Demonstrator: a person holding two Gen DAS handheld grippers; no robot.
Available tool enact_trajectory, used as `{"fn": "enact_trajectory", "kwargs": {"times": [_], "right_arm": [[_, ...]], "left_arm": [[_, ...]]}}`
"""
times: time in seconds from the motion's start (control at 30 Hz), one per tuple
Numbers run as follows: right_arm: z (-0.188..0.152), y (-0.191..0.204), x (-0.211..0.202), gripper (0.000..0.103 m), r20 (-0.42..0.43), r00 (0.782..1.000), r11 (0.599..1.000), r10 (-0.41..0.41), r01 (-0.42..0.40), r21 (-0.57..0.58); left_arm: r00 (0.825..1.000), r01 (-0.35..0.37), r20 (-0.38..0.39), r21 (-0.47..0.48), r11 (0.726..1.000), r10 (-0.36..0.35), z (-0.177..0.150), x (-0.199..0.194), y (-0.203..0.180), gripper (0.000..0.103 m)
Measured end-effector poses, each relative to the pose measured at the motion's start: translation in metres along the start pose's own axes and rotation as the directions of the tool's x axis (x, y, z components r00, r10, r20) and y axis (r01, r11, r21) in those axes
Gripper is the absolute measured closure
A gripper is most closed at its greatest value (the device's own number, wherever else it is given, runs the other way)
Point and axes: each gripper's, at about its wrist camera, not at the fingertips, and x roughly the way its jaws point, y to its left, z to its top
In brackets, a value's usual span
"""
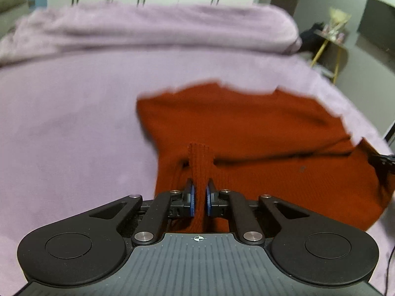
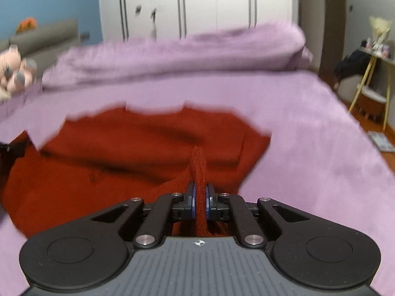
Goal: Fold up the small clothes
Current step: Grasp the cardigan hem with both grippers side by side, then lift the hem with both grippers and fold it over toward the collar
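Rust-red knitted garment [image 1: 246, 128] lies spread on a bed covered by a lilac plush blanket [image 1: 74, 128], with its near edge lifted off the surface by both tools. Left gripper [image 1: 199, 192] has its blue-padded jaws closed on a pinched ridge of the ribbed knit, which rises between them; right gripper [image 2: 200, 194] is clamped on a similar ridge further along the same edge. Both views are blurred, so the exact shape of the far hem is unclear.

Judging by the two matching holds, this looks like the carrying part of a fold: the near edge is raised and ready to travel over the rest of the cloth. The next move probably calls for both hands to advance together at the same height, keeping the edge taut so it lands square on the far side, then letting go.

Beyond the cloth, a bunched roll of duvet [image 2: 185, 51] crosses the bed, well apart from the work. White wardrobe doors [image 2: 197, 2] stand behind it, a plush toy [image 2: 14, 69] sits at the far left, and a yellow-legged side table [image 2: 370, 79] stands off to the right. Nothing lies across the folding path
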Motion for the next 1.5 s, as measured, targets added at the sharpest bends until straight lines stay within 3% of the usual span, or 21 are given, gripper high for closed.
{"fn": "enact_trajectory", "kwargs": {"times": [0.1,0.2,0.27,0.37,0.5,0.6,0.67,0.77,0.8,0.87,0.9,0.93,1.0,1.13,1.27,1.33,1.5], "right_arm": [[0.025,-0.001,0.009,0.097,0.076,0.996,0.998,-0.053,0.05,0.041],[0.039,-0.006,0.037,0.097,0.083,0.989,0.99,-0.121,0.114,0.086],[0.041,-0.012,0.061,0.097,0.046,0.989,0.984,-0.138,0.132,0.117],[0.037,-0.017,0.094,0.096,-0.047,0.991,0.982,-0.123,0.129,0.14],[0.028,-0.023,0.103,0.091,-0.1,0.991,0.986,-0.091,0.104,0.13],[0.026,-0.026,0.098,0.078,-0.103,0.994,0.991,-0.031,0.044,0.125],[0.026,-0.022,0.095,0.077,-0.11,0.994,0.995,-0.008,0.019,0.1],[0.028,-0.016,0.096,0.078,-0.112,0.994,0.998,-0.004,0.011,0.065],[0.028,-0.014,0.097,0.078,-0.114,0.993,0.998,-0.008,0.014,0.054],[0.029,-0.007,0.098,0.094,-0.116,0.992,0.999,-0.039,0.042,0.017],[0.028,-0.003,0.098,0.094,-0.113,0.992,0.998,-0.055,0.054,-0.011],[0.029,0.001,0.098,0.095,-0.104,0.992,0.997,-0.073,0.07,-0.034],[0.034,0.008,0.091,0.095,-0.06,0.991,0.99,-0.116,0.111,-0.086],[0.065,0.009,0.079,0.096,0.071,0.983,0.983,-0.17,0.174,-0.06],[0.102,0.009,0.099,0.096,0.136,0.952,0.961,-0.274,0.278,-0.009],[0.114,0.009,0.115,0.096,0.149,0.935,0.945,-0.322,0.326,-0.005],[0.119,0.005,0.158,0.097,0.099,0.928,0.933,-0.359,0.36,0.005]], "left_arm": [[0.995,-0.003,0.1,0.001,1.0,0.003,0.029,-0.012,0.0,0.092],[0.987,-0.05,0.151,-0.036,0.998,0.055,0.058,0.004,0.008,0.092],[0.988,-0.068,0.134,-0.079,0.995,0.078,0.069,0.025,0.016,0.092],[0.995,-0.085,0.043,-0.126,0.988,0.091,0.072,0.063,0.025,0.092],[0.996,-0.079,-0.059,-0.099,0.992,0.074,0.056,0.093,0.022,0.089],[0.998,-0.021,-0.065,-0.09,0.996,0.015,0.044,0.091,0.023,0.075],[0.998,0.008,-0.063,-0.09,0.996,-0.014,0.039,0.088,0.024,0.063],[0.997,0.017,-0.069,-0.091,0.996,-0.023,0.037,0.086,0.024,0.059],[0.997,0.019,-0.07,-0.093,0.995,-0.026,0.037,0.087,0.024,0.059],[0.997,0.0,-0.077,-0.086,0.996,-0.006,0.04,0.093,0.022,0.066],[0.996,-0.022,-0.083,-0.074,0.997,0.016,0.041,0.095,0.02,0.088],[0.995,-0.042,-0.095,-0.058,0.997,0.037,0.042,0.096,0.018,0.091],[0.994,-0.071,-0.082,-0.019,0.997,0.07,0.046,0.092,0.011,0.092],[0.996,-0.071,0.049,-0.001,0.997,0.071,0.075,0.061,0.004,0.092],[0.975,-0.145,0.167,-0.004,0.989,0.144,0.115,0.057,0.0,0.092],[0.967,-0.177,0.181,-0.042,0.983,0.181,0.131,0.069,0.002,0.092],[0.958,-0.247,0.133,-0.054,0.967,0.252,0.141,0.112,0.0,0.092]]}}
